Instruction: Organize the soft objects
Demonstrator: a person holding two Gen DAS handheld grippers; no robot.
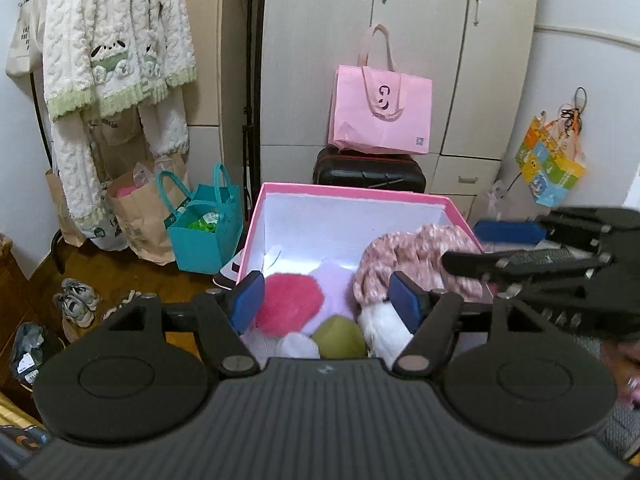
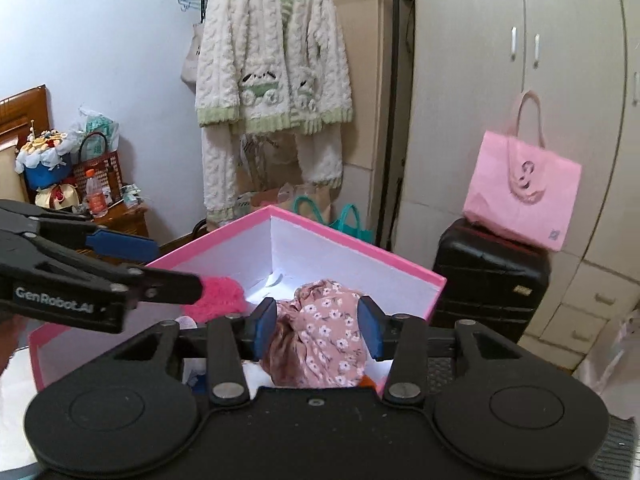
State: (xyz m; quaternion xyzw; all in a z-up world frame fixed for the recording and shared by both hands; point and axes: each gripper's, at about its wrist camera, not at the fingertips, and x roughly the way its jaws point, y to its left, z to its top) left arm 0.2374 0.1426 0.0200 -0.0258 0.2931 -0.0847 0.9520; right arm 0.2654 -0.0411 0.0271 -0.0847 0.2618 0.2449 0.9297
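Note:
A pink box (image 1: 352, 193) with a white inside holds soft things: a hot-pink fluffy piece (image 1: 289, 303), a lilac plush (image 1: 336, 284), a green ball (image 1: 339, 336), white plush (image 1: 384, 328) and a pink floral cloth (image 1: 416, 256). My left gripper (image 1: 326, 300) is open and empty above the box's near side. My right gripper (image 2: 316, 326) is open, its pads on either side of the floral cloth (image 2: 320, 340) without pressing it. The box rim also shows in the right wrist view (image 2: 360, 246). The left gripper also shows there (image 2: 136, 260).
A black suitcase (image 1: 368, 172) with a pink tote (image 1: 380, 116) stands behind the box by the wardrobe. A teal bag (image 1: 204, 236), paper bags (image 1: 136, 216) and shoes (image 1: 76, 300) lie on the floor at left. A fluffy white robe (image 2: 272, 80) hangs above.

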